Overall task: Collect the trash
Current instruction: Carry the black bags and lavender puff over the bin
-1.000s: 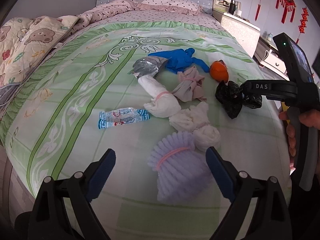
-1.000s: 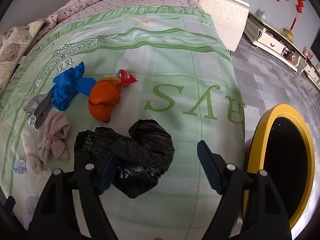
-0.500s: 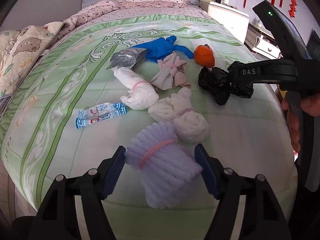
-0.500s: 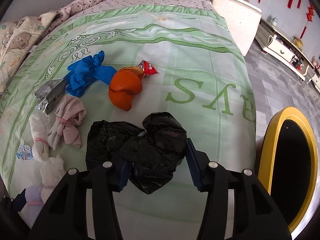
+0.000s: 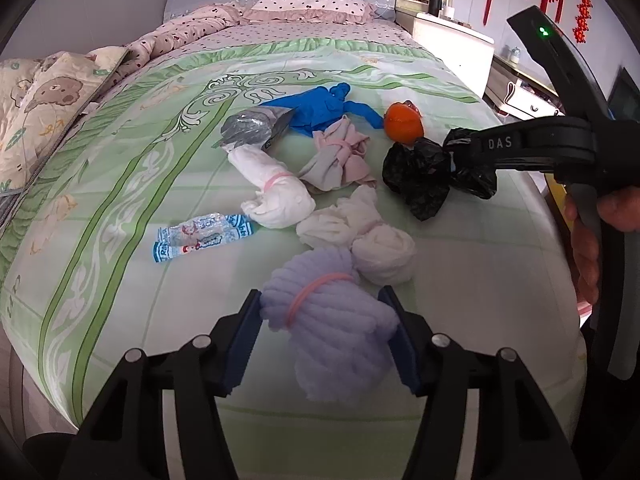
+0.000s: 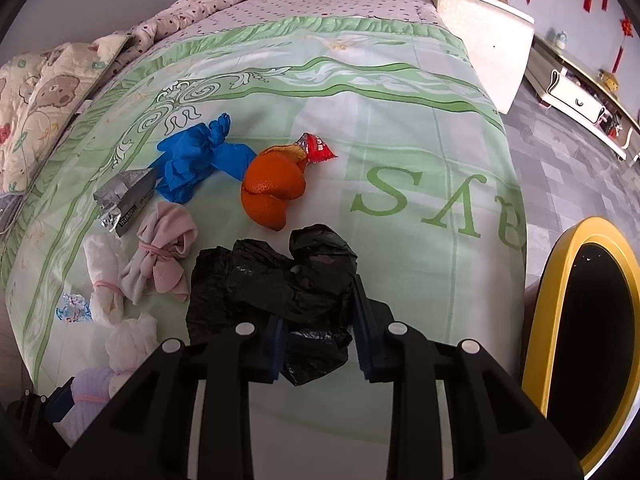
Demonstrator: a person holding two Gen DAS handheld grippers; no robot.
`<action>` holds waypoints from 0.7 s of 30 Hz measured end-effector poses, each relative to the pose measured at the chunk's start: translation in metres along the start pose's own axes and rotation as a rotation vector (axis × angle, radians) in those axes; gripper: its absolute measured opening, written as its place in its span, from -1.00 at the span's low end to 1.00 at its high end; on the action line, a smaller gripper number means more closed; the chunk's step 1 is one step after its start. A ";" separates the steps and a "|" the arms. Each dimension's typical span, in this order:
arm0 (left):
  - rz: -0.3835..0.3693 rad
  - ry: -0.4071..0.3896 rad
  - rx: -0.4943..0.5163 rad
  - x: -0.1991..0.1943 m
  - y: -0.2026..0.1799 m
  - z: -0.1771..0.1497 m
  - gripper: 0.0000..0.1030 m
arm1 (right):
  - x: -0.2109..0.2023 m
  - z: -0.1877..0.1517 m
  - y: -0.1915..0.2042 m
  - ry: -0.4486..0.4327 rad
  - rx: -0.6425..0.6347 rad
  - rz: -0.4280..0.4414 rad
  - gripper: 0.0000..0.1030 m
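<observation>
In the left wrist view, the left tool (image 5: 324, 332) is seen closed around a lavender fuzzy bundle (image 5: 328, 312) tied with a pink band, its blue pads pressed against both flanks while the bundle lies on the bed (image 5: 120, 184). Beyond it, nothing appears to have been collected yet: a white bundle pair (image 5: 360, 232), another white bundle (image 5: 276, 196), a pink bundle (image 5: 340, 156), a printed wrapper (image 5: 204, 236), a silver foil pouch (image 5: 252, 128), blue gloves (image 5: 320, 108) and an orange peel (image 5: 403, 124) are all left on the cover. In the right wrist view, the right tool (image 6: 318, 338) is shown clamped on a crumpled black bag (image 6: 276, 284), which rests on the bed near its foot. A yellow-rimmed bin (image 6: 576, 240) is seen on the floor just beside the bed; its dark interior cannot be read. The task is judged barely begun, with two grasps made and every piece still to be carried over.
</observation>
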State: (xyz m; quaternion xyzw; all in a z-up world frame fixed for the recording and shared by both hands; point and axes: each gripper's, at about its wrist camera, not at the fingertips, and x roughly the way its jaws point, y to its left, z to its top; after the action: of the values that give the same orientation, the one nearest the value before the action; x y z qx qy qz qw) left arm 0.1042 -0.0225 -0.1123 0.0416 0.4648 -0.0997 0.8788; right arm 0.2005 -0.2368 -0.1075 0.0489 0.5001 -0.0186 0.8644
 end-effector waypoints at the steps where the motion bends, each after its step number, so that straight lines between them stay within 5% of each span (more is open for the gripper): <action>1: -0.002 -0.006 -0.005 -0.002 0.001 0.000 0.09 | -0.002 0.001 -0.002 -0.008 0.006 0.001 -0.48; 21: 0.032 -0.160 -0.123 -0.061 0.044 0.031 0.09 | -0.089 0.010 -0.026 -0.127 0.041 0.061 -0.48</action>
State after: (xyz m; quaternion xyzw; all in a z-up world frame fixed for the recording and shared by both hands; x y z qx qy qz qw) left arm 0.1052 0.0235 -0.0449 -0.0133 0.3975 -0.0599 0.9155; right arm 0.1626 -0.2649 -0.0277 0.0803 0.4422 -0.0057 0.8933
